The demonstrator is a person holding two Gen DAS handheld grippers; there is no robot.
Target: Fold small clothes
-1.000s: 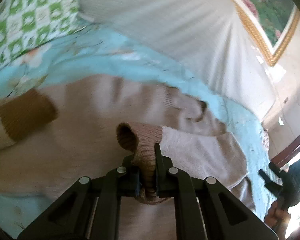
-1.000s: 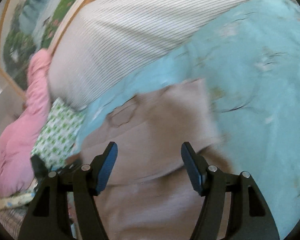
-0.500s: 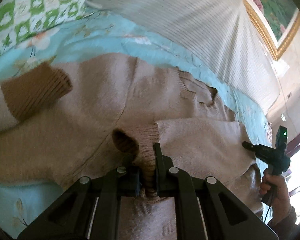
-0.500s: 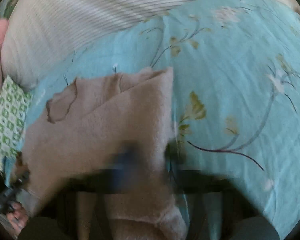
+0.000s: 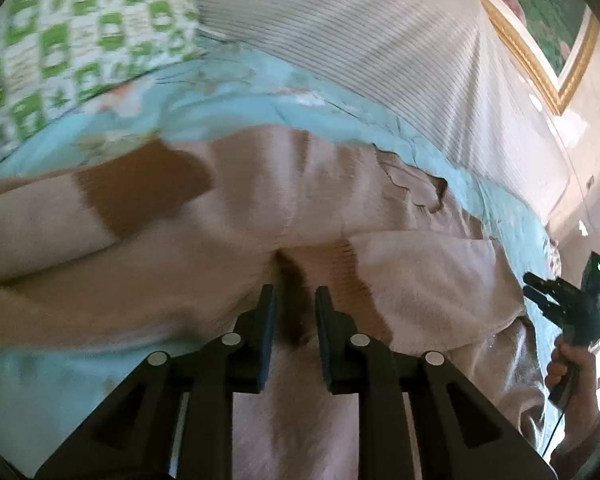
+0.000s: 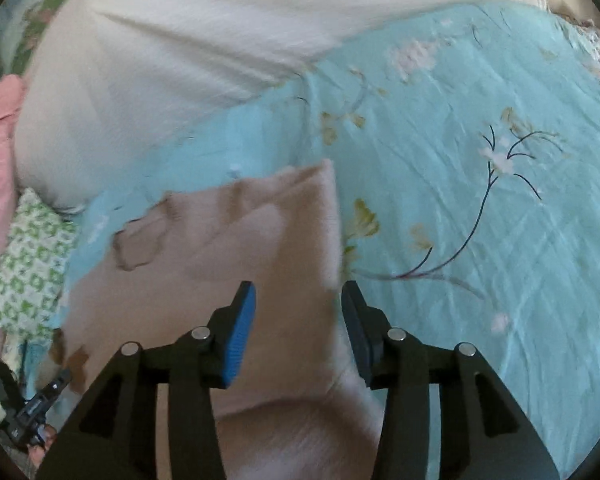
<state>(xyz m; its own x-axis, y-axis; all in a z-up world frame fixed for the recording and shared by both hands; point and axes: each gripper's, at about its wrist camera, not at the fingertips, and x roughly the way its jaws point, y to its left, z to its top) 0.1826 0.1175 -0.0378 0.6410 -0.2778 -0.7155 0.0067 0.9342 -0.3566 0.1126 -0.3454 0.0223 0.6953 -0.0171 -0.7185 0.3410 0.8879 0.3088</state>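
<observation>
A beige sweater (image 5: 260, 216) is spread on the bed (image 6: 460, 200), one sleeve folded across, the rest unfolded; the left tool (image 5: 294, 308) stands slightly parted around the cuff, the right tool (image 6: 298, 308) wide open, empty.

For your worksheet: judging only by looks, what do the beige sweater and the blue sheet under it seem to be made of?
Beige sweater: probably knitted wool or acrylic, matte and fuzzy, with ribbed brown cuffs. Blue sheet: seemingly thin woven cotton or polyester, smooth with a faint sheen, fine creases and a printed flower pattern.
</observation>
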